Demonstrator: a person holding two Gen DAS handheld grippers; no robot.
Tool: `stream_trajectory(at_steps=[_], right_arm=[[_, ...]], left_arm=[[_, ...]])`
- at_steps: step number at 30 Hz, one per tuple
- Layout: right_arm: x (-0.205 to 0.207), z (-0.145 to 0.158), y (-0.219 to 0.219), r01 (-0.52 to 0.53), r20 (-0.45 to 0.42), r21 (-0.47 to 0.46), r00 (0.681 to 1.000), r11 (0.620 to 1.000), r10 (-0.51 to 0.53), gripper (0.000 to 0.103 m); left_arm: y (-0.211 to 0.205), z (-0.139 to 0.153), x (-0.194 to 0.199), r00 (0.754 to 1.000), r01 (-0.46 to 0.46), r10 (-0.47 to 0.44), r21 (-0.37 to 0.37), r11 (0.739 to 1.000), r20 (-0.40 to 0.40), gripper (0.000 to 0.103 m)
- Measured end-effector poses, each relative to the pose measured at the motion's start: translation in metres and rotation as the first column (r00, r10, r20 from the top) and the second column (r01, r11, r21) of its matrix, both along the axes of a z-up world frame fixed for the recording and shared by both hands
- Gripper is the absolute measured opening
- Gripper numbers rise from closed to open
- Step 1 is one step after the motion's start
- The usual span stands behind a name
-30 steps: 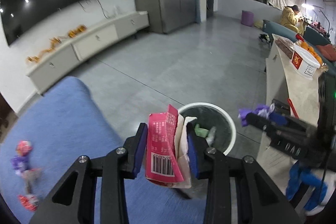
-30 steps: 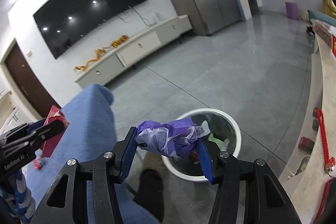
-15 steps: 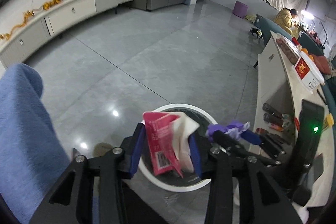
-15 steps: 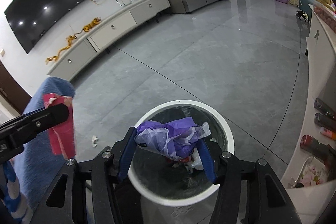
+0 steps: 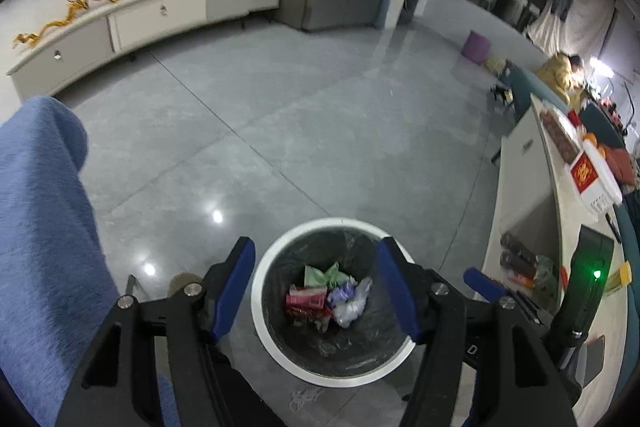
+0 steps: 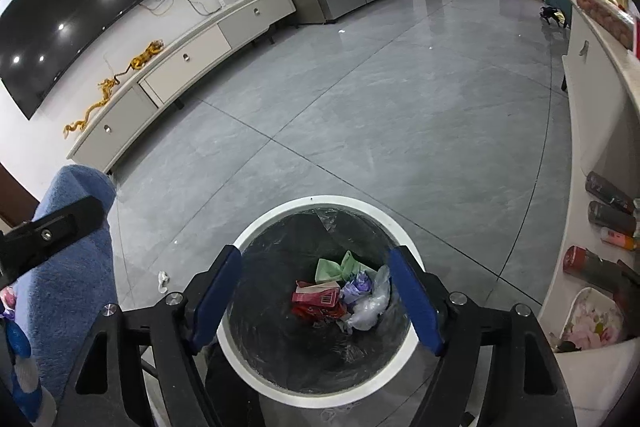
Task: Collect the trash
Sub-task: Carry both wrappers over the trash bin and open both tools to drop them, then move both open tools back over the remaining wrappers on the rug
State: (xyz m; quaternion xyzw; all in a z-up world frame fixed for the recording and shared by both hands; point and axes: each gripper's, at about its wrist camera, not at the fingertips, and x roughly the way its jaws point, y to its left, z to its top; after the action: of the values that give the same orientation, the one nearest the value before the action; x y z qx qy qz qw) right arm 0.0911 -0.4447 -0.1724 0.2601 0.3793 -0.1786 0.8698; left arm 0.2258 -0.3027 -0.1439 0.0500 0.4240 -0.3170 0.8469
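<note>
A round white-rimmed trash bin (image 5: 280, 247) with a dark liner stands on the grey floor, also in the right wrist view (image 6: 256, 227). At its bottom lie a red wrapper (image 5: 306, 301), a purple bag (image 5: 342, 293) and green paper (image 5: 320, 273); they also show in the right wrist view: the wrapper (image 6: 316, 299), the bag (image 6: 358, 285), the paper (image 6: 334, 267). My left gripper (image 5: 316, 287) is open and empty above the bin. My right gripper (image 6: 316, 293) is open and empty above the bin too.
A blue sofa arm (image 5: 40, 227) is at the left. A white counter (image 5: 560, 195) with bottles and boxes runs along the right. A small white scrap (image 6: 163, 279) lies on the floor left of the bin. A TV cabinet (image 6: 180, 43) lines the far wall.
Both grippers moved over the bin and opened. The red wrapper dropped from the left gripper and the purple bag from the right one; both now lie in the bin.
</note>
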Motion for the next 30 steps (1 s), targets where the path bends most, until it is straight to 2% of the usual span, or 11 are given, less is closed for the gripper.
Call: stream_trajectory(at_steps=[5, 10, 13, 21, 30], right_arm=[[-0.016, 0.030, 0.012, 0.011, 0.062, -0.030, 0.998, 0.999, -0.010, 0.083], [-0.031, 0.070, 0.032, 0.007, 0.136, -0.085, 0.991, 0.996, 0.004, 0.098], [-0.039, 0.094, 0.046, 0.000, 0.176, -0.123, 0.984, 0.992, 0.022, 0.103], [-0.065, 0.154, 0.084, -0.003, 0.315, -0.181, 0.947, 0.984, 0.060, 0.103], [-0.081, 0.202, 0.138, -0.085, 0.375, -0.259, 0.909, 0.962, 0.182, 0.103]], left_arm=[[0.026, 0.036, -0.020, 0.997, -0.007, 0.009, -0.030, 1.000, 0.080, 0.062], [0.057, 0.072, -0.044, 0.988, -0.026, 0.033, -0.050, 0.998, 0.152, 0.062], [0.081, 0.088, -0.058, 0.980, -0.049, 0.060, -0.066, 0.997, 0.192, 0.062], [0.155, 0.122, -0.090, 0.954, -0.121, 0.140, -0.086, 0.989, 0.266, 0.062], [0.249, 0.139, -0.112, 0.914, -0.225, 0.256, -0.132, 0.965, 0.315, 0.062]])
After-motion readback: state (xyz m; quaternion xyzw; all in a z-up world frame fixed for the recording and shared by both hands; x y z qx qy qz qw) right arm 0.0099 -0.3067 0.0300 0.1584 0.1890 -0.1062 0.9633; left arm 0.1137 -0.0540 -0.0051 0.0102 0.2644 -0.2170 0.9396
